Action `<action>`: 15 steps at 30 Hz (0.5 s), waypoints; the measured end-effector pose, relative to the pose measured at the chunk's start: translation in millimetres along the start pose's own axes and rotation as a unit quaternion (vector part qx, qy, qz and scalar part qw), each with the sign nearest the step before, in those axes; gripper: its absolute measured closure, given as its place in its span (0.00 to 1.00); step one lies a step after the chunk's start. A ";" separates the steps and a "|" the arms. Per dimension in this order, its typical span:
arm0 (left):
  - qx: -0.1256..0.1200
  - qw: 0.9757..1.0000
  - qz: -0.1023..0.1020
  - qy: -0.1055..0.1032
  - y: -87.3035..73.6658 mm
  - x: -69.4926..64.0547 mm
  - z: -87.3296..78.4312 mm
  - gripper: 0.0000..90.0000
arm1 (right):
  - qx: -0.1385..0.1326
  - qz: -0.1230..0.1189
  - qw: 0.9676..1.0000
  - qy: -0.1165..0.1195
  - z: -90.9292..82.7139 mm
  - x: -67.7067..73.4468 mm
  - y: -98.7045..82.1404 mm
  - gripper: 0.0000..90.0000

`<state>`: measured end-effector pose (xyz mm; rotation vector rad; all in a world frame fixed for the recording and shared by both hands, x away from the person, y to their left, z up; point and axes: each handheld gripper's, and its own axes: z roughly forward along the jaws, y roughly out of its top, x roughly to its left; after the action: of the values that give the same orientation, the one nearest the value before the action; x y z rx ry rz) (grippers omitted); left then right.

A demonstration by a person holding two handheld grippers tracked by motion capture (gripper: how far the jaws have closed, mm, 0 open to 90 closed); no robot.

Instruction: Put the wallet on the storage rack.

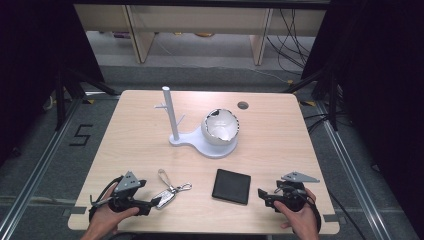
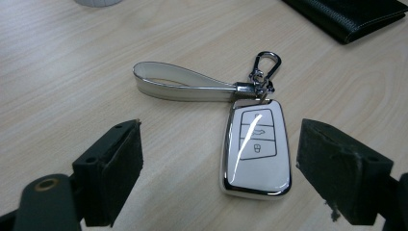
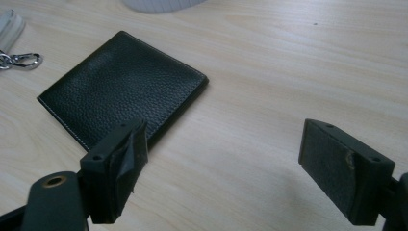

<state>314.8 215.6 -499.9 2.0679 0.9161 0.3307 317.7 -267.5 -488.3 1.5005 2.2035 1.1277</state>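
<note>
**Both grippers wide open at the near edge of the table**

The left gripper (image 2: 219,166) rests low over the table with its jaws spread wide; the glossy white car key fob (image 2: 256,151) lies flat between them, nearer the right jaw, touching neither pad. Its white leather strap (image 2: 180,86) and silver clasp (image 2: 263,67) stretch away from the gripper.

The right gripper (image 3: 223,166) also stands wide open, holding nothing. The black grained-leather wallet (image 3: 122,86) lies flat just beyond its left jaw.

Farther off, mid-table, a white stand with an upright post (image 1: 170,115) carries a white bowl (image 1: 220,127) on the light wooden table (image 1: 280,135).
</note>
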 end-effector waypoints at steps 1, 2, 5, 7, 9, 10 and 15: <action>0.000 1.000 0.000 0.000 0.0 0.0 0.0 0.18 | 0.001 -0.001 1.000 -0.003 -0.1 0.2 0.2 0.20; 0.008 1.000 0.004 0.002 1.0 -0.6 0.0 0.18 | 0.001 -0.001 1.000 -0.003 -0.1 0.2 0.2 0.20; 0.007 1.000 0.010 -0.002 5.2 -3.7 3.4 0.19 | 0.000 -0.013 1.000 -0.003 1.5 0.1 -0.3 0.20; 0.007 1.000 0.012 0.000 8.6 -6.6 6.0 0.18 | 0.005 -0.008 1.000 -0.002 1.6 0.8 0.2 0.20; 0.009 1.000 0.014 0.001 12.0 -7.8 9.0 0.18 | 0.005 -0.009 1.000 -0.006 2.0 1.0 0.2 0.20; 0.006 1.000 0.011 0.003 13.1 -8.8 10.8 0.18 | 0.008 -0.010 1.000 -0.004 1.8 1.1 0.1 0.20; 0.013 1.000 0.021 -0.002 26.0 -12.7 21.8 0.22 | 0.019 -0.007 1.000 0.007 2.0 1.6 0.9 0.20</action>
<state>330.0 183.6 -492.0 2.1130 0.8795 0.3372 318.8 -265.0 -488.7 1.4939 2.2540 1.1012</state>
